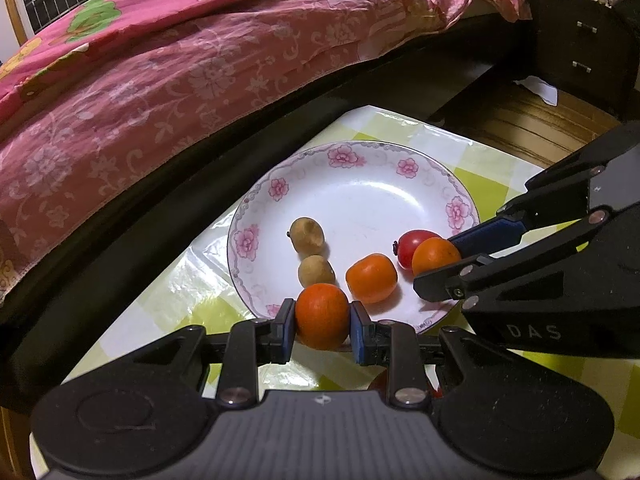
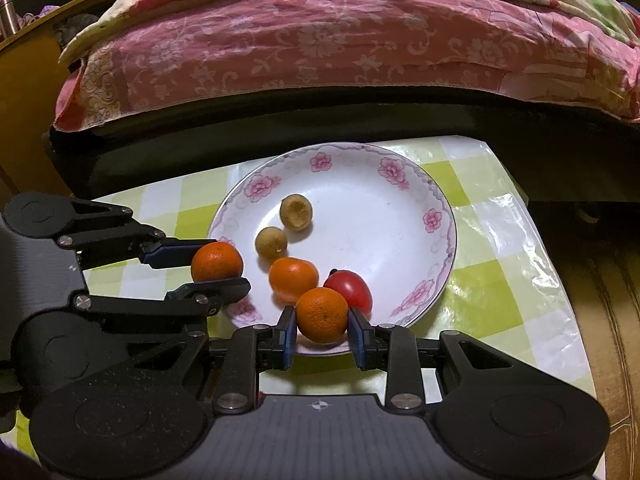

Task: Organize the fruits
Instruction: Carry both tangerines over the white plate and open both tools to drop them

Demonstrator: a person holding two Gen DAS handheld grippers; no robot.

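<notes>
Left gripper (image 1: 322, 316): jaws nearly closed, blue pads pressed on both sides of a mandarin (image 1: 322, 315); held at the near-left rim of the plate, clear of the other fruit. Seen from the right wrist view (image 2: 218, 263) entering from the left with the same mandarin (image 2: 217, 262) between the pads.

Right gripper (image 2: 322, 316): jaws nearly closed, pads clamped on a second mandarin (image 2: 322, 314); held above the near rim of the plate, just in front of the red tomato. Seen from the left wrist view (image 1: 438, 258) entering from the right, fruit (image 1: 435, 255) at the fingertips.

Plate (image 1: 360, 184): white, shallow, pink flower pattern around the rim; placed on the table near the bed edge (image 2: 404, 240).

Loose mandarin (image 1: 371, 278): lying on the plate between the two held ones (image 2: 293, 279).

Red tomato (image 1: 414, 246): small, oval, on the plate, touching or just behind the right-hand mandarin (image 2: 352, 290).

Brown fruits (image 1: 307, 235) and (image 1: 316, 270): two small round ones, side by side in the plate's left half; far one (image 2: 296, 211) with a dented face, near one (image 2: 271, 243) just beside the loose mandarin.

Tablecloth (image 1: 492, 192): glossy, green-and-white checks (image 2: 500, 240).

Bedspread (image 1: 160, 80): pink, floral, hanging over a dark bed frame behind the table (image 2: 320, 48).
</notes>
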